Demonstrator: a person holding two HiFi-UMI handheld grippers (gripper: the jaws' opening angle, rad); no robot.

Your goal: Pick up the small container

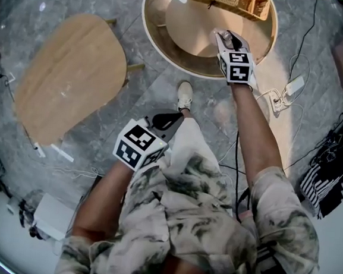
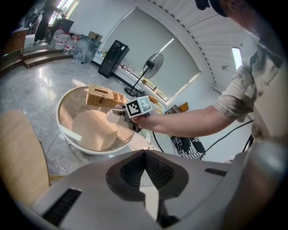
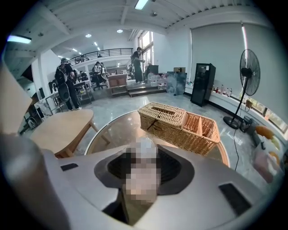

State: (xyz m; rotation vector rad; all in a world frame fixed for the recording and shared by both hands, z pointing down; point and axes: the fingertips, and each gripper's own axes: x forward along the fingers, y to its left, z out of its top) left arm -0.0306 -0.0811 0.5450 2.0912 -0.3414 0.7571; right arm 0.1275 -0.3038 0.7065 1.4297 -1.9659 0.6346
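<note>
The small container [image 2: 112, 116] is a pale, translucent pot. My right gripper [image 2: 118, 114] is shut on it and holds it above the round glass table [image 2: 67, 134]. From the right gripper view, the container [image 3: 146, 144] sits between the jaws of the right gripper [image 3: 141, 157], partly under a mosaic patch. The head view shows the right gripper [image 1: 226, 39] over the table's near right part. My left gripper [image 1: 168, 120] hangs low by the person's leg, away from the table. Its jaws [image 2: 145, 155] are shut with nothing in them.
A wicker basket [image 3: 180, 121] with two compartments stands at the far side of the glass table [image 1: 166, 58]. A wooden side table [image 1: 69, 77] is to the left. Cables and a power strip [image 1: 292, 87] lie on the floor at right. A standing fan [image 3: 247, 72] is beyond.
</note>
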